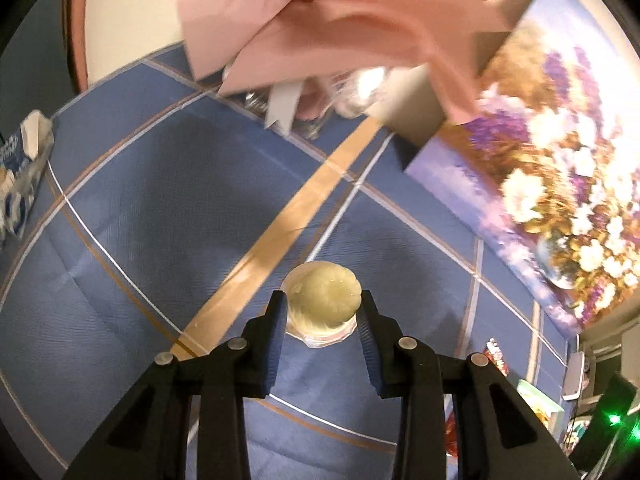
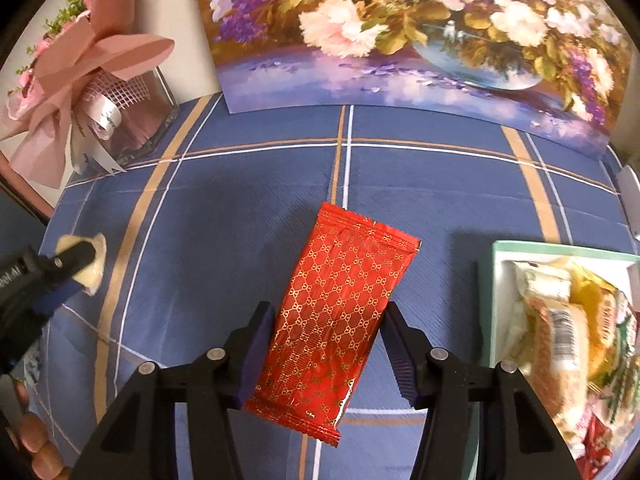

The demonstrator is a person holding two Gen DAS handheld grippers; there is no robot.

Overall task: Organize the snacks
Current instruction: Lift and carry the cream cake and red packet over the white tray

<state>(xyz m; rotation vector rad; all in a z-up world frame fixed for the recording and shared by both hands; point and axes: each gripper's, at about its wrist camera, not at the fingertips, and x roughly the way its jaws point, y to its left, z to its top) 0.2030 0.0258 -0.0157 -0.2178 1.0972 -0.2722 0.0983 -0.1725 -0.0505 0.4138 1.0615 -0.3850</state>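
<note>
My left gripper (image 1: 323, 312) is angled down at the blue tablecloth (image 1: 120, 240), pinching the pale round pastry (image 1: 322, 300), left of the red packet (image 2: 340, 320). Right gripper (image 2: 326, 336) straddles that packet, fingers spread, snack box (image 2: 520, 248) to its right.

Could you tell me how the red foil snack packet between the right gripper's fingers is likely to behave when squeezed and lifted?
The red packet looks glossy, so probably slippery. It lies flat and thin, so likely light and somewhat floppy. The right gripper straddles it lengthwise, so the far end may droop.
</note>
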